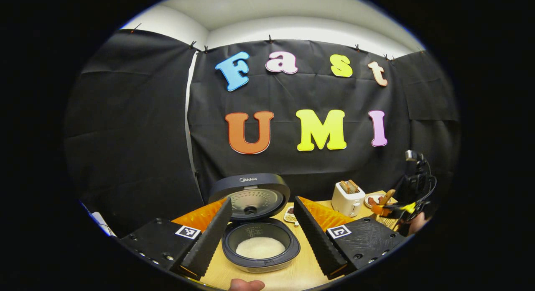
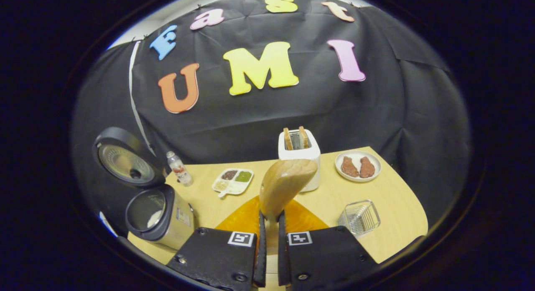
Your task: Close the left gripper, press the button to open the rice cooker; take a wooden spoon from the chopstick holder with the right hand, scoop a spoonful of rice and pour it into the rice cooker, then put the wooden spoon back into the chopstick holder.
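One rice cooker (image 2: 161, 218), one toaster (image 2: 300, 159), one wooden spoon (image 2: 284, 186), two plates (image 2: 358, 165).

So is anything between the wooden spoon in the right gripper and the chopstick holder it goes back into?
Nothing visible. The right gripper holds the wooden spoon upright; the wire chopstick holder stands apart from it, with bare table around it. The toaster sits farther back.

Left gripper (image 1: 261, 213): fingers spreading wide apart, gripping nothing, pointing forward and down
Right gripper (image 2: 270, 241): fingers closing on the wooden spoon (image 2: 284, 184) handle, holding its bowl upright
Fingertip (image 1: 246, 285): showing at the bottom edge
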Motion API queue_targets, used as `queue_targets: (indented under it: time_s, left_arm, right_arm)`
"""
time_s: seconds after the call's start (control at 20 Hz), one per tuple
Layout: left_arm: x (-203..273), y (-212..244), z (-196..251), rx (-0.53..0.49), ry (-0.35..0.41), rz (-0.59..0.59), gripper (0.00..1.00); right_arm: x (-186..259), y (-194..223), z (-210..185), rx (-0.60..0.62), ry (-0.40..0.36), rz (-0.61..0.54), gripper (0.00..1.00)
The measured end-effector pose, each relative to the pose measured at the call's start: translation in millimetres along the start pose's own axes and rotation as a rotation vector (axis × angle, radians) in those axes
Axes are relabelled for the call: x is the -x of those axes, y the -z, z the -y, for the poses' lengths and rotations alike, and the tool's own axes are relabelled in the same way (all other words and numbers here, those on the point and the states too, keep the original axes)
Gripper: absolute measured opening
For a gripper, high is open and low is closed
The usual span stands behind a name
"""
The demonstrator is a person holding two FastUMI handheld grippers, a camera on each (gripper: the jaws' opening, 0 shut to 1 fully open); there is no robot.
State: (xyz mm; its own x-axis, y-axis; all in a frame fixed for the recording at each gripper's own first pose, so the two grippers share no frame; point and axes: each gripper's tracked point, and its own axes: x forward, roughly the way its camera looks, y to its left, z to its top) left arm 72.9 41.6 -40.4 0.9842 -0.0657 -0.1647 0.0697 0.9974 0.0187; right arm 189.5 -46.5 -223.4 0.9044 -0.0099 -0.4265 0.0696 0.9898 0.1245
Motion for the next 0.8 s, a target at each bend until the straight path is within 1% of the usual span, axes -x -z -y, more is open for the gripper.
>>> queue_targets:
  time_s: [0.2, 0.35, 0.45, 0.6, 0.65, 0.8]
  left_arm:
    - [1, 8, -12, 0.002, 0.013, -0.031, 0.95]
    - [2, 15, -21, -0.015, 0.014, -0.062, 0.95]
    - [2, 20, -25, -0.015, 0.017, -0.083, 0.95]
    - [2, 25, -31, -0.013, 0.011, -0.098, 0.95]
    - [3, 27, -32, -0.013, 0.008, -0.106, 0.95]
    - [7, 32, -38, -0.014, -0.006, -0.123, 0.94]
  right_arm:
    - [-29, 36, 9, 0.076, 0.103, 0.008, 0.16]
    - [-40, 47, 21, 0.167, 0.183, 0.044, 0.16]
    - [-46, 50, 22, 0.217, 0.214, 0.072, 0.16]
    - [-57, 56, 12, 0.232, 0.208, 0.085, 0.16]
    - [-60, 59, 6, 0.217, 0.191, 0.081, 0.16]
    - [-68, 70, -24, 0.155, 0.1, 0.052, 0.16]
